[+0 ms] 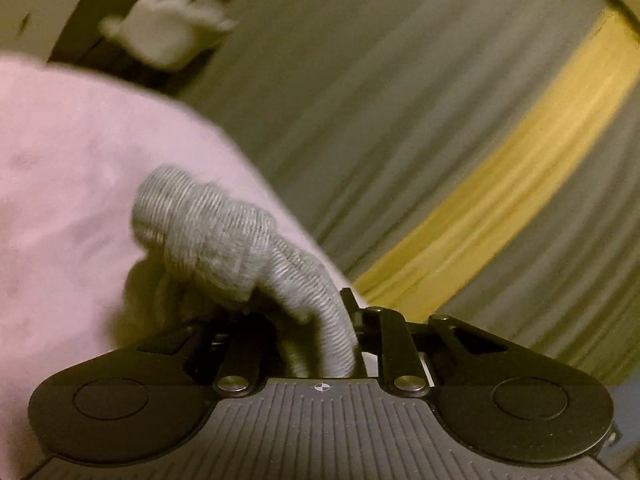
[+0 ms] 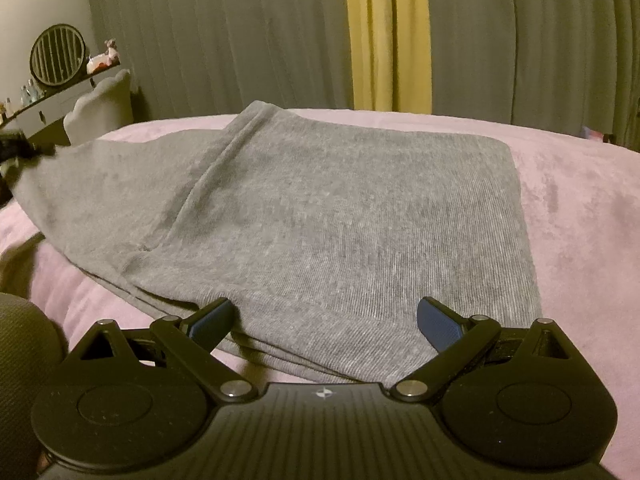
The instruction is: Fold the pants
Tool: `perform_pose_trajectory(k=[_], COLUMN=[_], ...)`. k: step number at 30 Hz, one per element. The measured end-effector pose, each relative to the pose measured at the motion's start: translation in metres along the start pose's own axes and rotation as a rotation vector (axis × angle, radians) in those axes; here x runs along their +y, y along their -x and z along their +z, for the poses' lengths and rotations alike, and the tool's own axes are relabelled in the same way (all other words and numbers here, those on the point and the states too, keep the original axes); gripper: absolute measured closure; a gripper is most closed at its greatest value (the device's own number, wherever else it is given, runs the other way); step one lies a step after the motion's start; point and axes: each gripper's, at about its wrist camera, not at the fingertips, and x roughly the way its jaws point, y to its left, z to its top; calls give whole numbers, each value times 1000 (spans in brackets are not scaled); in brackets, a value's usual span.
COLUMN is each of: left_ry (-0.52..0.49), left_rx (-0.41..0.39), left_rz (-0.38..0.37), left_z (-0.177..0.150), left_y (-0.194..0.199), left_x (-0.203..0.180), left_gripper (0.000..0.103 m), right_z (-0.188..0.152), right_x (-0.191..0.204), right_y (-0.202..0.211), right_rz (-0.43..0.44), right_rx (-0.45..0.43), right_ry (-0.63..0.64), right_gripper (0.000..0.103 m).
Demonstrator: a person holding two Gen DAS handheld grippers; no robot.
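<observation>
- Left wrist view: our left gripper (image 1: 320,320) is clamped on a bunched wad of the grey pants (image 1: 224,232). The fingers are pulled in tight, with the fabric coming out from between them and rising up and to the left.
- The pink blanket (image 1: 72,168) lies left of the gripper and below the wad. The grey curtain (image 1: 380,100) with its yellow stripe (image 1: 520,184) is ahead and to the right. The frame is blurry, so fine detail is unreliable.
- We judge the fabric to be a soft ribbed knit, light and floppy. It crumples in the grip and won't hold an edge unaided.
- Right wrist view: our right gripper (image 2: 326,320) is wide open and holds nothing. Its blue pads (image 2: 438,328) straddle the near hem of the pants (image 2: 320,216).
- Here the pants lie straight ahead of the gripper, spread flat on the blanket (image 2: 580,220) and already doubled; stacked layers show at the near edge. The far-left corner is lifted towards a dark shape at the frame edge, probably the left gripper, though we cannot tell for sure.
- Handling call: low slip on the plush blanket, no fragility, and layers may shear apart.
- Best grasp: pinch all layers at the near hem, just ahead of the open fingers, close to a corner so the fold line stays straight.
</observation>
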Motion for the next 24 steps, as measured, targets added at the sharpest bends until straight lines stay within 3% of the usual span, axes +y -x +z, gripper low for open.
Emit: perform_pose_trajectory(k=[4, 7, 10, 12, 14, 17, 18, 20, 21, 24], left_ry=[-103, -319, -508, -604, -690, -902, -982, -1156, -1250, -1482], left_rx=[-46, -52, -13, 61, 142, 248, 290, 412, 451, 356], left_rz=[-73, -155, -238, -286, -315, -300, -283, -243, -209, -239], left_z=[-5, -24, -61, -99, -139, -217, -241, -291, -308, -330], left_y=[15, 20, 16, 10, 2, -10, -15, -21, -21, 9], left_x=[-72, -141, -197, -229, -250, -269, -271, -265, -261, -253], left_gripper=[84, 83, 83, 83, 83, 81, 77, 60, 57, 44], right_z=[9, 14, 16, 14, 11, 5, 3, 1, 2, 3], right_x=[-13, -28, -51, -66, -78, -95, -100, -104, -106, -108], right_y=[18, 32, 45, 51, 56, 57, 57, 57, 56, 55], right_rz=[16, 1, -12, -25, -37, -50, -49, -38, -31, 1], right_rx=[-59, -111, -162, -182, -200, -211, -212, -212, -211, -206], right_ry=[-122, -196, -306, -374, -428, -512, -542, -574, -580, -582], right_gripper=[5, 5, 5, 5, 5, 5, 5, 5, 5, 5])
